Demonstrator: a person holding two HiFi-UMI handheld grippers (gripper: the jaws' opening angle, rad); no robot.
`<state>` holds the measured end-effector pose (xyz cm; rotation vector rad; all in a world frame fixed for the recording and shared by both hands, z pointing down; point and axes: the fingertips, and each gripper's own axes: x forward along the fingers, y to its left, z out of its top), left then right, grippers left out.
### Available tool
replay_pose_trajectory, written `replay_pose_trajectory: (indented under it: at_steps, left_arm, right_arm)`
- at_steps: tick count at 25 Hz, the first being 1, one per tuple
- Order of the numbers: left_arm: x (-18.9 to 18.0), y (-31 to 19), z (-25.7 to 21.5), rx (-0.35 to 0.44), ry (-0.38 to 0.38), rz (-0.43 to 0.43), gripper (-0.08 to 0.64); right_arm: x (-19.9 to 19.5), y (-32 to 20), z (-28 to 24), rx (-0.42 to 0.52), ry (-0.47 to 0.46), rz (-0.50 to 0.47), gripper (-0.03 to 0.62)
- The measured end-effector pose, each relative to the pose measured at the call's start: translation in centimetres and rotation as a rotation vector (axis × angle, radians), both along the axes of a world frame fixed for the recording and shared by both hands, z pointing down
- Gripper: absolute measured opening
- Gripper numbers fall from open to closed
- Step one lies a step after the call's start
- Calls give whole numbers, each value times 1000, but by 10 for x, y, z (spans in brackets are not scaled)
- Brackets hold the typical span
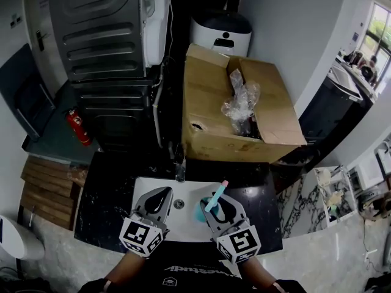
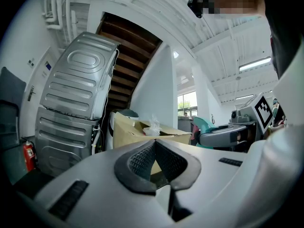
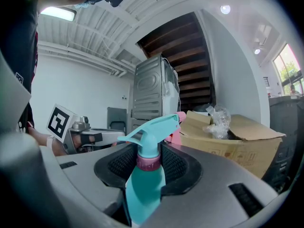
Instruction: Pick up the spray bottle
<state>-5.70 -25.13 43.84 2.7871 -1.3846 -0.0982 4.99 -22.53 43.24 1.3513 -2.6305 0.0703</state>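
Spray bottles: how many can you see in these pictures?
1. A teal spray bottle with a pink collar, clamped between the jaws of the right gripper over the white sink. Others could be hidden inside the cardboard box behind.
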Motion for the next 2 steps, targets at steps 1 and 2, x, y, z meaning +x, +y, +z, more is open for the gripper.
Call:
replay_pose_trajectory:
  at_steps: [1,2]
  left_arm:
    - [0,0,0,-2,3,0,15]
    - [0,1,0,-4,5,0,15]
  right_arm:
    - [0,0,0,1,-1,0,181]
    - [-1,1,0,3,-2,0,181]
